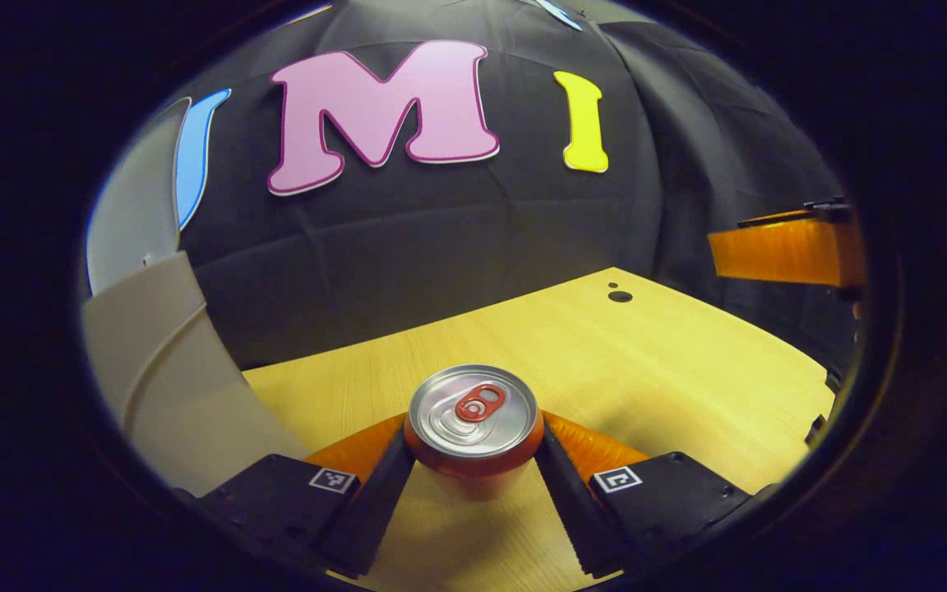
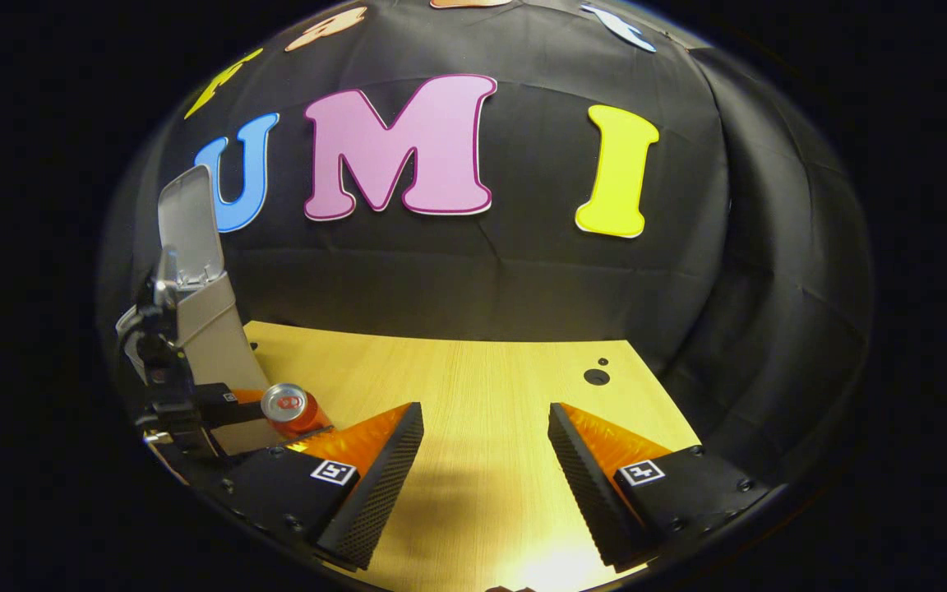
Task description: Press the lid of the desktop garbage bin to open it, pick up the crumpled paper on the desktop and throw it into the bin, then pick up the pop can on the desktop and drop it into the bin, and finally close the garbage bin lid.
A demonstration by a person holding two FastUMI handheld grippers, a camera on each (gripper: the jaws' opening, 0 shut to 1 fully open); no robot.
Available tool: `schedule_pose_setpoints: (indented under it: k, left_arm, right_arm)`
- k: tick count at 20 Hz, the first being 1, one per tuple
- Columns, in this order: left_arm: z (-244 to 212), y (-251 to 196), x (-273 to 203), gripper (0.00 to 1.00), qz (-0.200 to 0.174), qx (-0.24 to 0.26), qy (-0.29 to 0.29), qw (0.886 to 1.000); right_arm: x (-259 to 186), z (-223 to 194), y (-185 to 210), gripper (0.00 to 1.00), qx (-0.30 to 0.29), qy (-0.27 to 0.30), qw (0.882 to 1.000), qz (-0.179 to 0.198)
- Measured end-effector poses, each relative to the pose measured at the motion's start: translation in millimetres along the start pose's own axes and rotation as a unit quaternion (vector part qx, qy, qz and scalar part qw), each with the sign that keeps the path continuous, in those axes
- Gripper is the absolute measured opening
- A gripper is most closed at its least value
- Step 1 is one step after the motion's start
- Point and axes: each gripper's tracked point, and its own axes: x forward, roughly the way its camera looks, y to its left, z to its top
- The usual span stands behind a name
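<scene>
can step now: left gripper (image 1: pixel 473 460) has both fingers clamped on the pop can (image 1: pixel 473 423) beside the open bin (image 1: pixel 169 386); right gripper (image 2: pixel 482 469) gapes empty. next needs a lift over the rim.

Left gripper view: the garbage bin (image 1: pixel 165 386) is cut by the left edge, so only part of its wall and raised lid (image 1: pixel 132 222) appear; its opening is hidden. The pop can (image 1: pixel 473 427) hides its lower body between the fingers, so whether its base rests on the desktop (image 1: pixel 646 370) cannot be told. The right gripper (image 1: pixel 794 247) is cut off at the right edge; how its jaws stand cannot be told.

Right gripper view: the left gripper (image 2: pixel 194 407) lies at the dark left margin, too small and shadowed to read its grip; the bin's interior is concealed.
</scene>
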Motion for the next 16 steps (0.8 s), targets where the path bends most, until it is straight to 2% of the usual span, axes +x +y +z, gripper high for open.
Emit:
schedule_pose_setpoints:
  k: [3,9,13,16]
  left_arm:
    - [39.4,-6.8,-24.4,0.89,-0.009,-0.013,-0.029,0.999]
    - [101.8,-2.0,-67.5,0.89,-0.003,-0.026,-0.077,0.997]
    - [147.1,33.7,-95.9,0.89,0.03,-0.017,-0.113,0.993]
    - [178.7,74.8,-118.6,0.89,0.062,-0.035,-0.136,0.988]
  right_arm:
    - [-9.1,25.1,-6.7,0.99,0.005,-0.028,1.0,-0.012]
    - [-29.3,63.1,-24.3,0.99,0.012,-0.062,0.997,-0.034]
    - [-45.9,81.0,-29.9,0.99,0.023,-0.078,0.996,-0.048]
    - [-61.7,94.0,-27.4,0.99,0.03,-0.094,0.994,-0.05]
